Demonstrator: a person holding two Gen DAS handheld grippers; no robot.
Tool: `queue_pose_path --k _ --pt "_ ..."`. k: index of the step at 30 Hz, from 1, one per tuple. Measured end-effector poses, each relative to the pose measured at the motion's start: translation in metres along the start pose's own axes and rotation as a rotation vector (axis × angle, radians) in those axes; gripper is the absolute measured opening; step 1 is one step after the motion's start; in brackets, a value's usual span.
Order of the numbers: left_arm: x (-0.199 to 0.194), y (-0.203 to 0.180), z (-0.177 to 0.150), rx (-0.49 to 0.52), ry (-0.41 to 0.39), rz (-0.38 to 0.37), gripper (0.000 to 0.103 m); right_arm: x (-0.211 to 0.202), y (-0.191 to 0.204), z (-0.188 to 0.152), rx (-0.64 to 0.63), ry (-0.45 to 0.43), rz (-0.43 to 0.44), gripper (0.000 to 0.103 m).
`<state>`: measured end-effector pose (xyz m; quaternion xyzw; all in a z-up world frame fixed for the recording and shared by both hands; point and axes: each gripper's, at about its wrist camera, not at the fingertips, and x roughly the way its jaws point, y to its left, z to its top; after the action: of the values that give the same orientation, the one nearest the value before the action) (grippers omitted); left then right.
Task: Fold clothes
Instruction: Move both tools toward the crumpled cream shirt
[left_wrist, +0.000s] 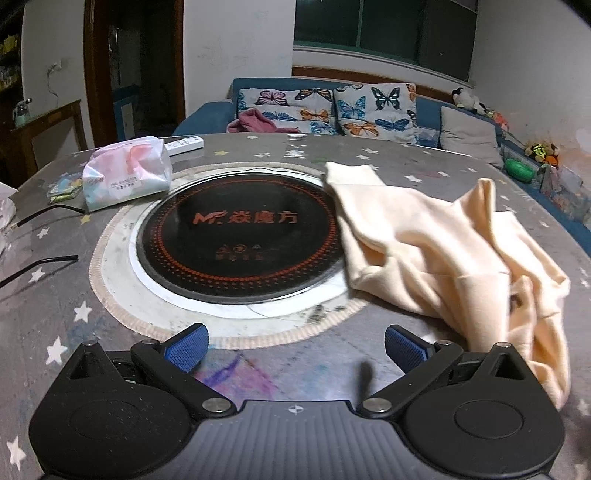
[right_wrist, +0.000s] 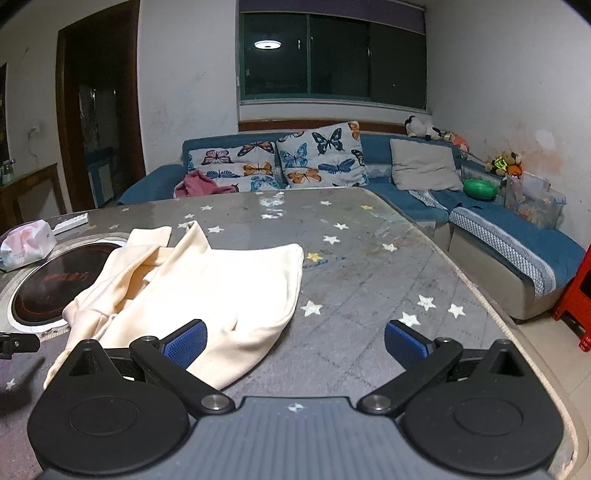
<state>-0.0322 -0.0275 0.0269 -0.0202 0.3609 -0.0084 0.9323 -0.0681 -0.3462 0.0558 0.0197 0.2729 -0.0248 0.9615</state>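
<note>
A cream garment (left_wrist: 443, 251) lies crumpled on the grey star-print table (left_wrist: 55, 295), its far end overlapping the black cooktop's right edge. My left gripper (left_wrist: 295, 345) hovers open over bare table, with the cloth just right of its right finger. In the right wrist view the same garment (right_wrist: 207, 288) spreads left of centre. My right gripper (right_wrist: 295, 341) is open; its left blue pad (right_wrist: 184, 343) sits over the garment's near edge, while the right pad is over bare table (right_wrist: 369, 266). Neither gripper holds anything.
A round black induction cooktop (left_wrist: 240, 240) is set in the table's middle. A tissue pack (left_wrist: 127, 171), a white remote (left_wrist: 184, 143) and black cables (left_wrist: 44, 214) lie at the left. A blue sofa (right_wrist: 498, 225) with butterfly cushions stands behind; a red stool (right_wrist: 576, 295) is at the right.
</note>
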Motion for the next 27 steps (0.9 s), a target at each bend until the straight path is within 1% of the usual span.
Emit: queue_pose_path --k 6,13,27 --pt "-0.013 -0.011 -0.001 0.002 0.004 -0.012 0.103 -0.004 0.002 -0.007 -0.003 0.019 0.008 0.103" --pt "-0.025 -0.021 -0.002 0.001 0.011 -0.010 0.103 -0.013 0.007 -0.014 -0.005 0.023 0.041 0.103" --pt "-0.037 -0.035 0.000 0.017 0.018 -0.016 0.103 -0.024 0.015 -0.015 -0.031 0.014 0.087 0.103"
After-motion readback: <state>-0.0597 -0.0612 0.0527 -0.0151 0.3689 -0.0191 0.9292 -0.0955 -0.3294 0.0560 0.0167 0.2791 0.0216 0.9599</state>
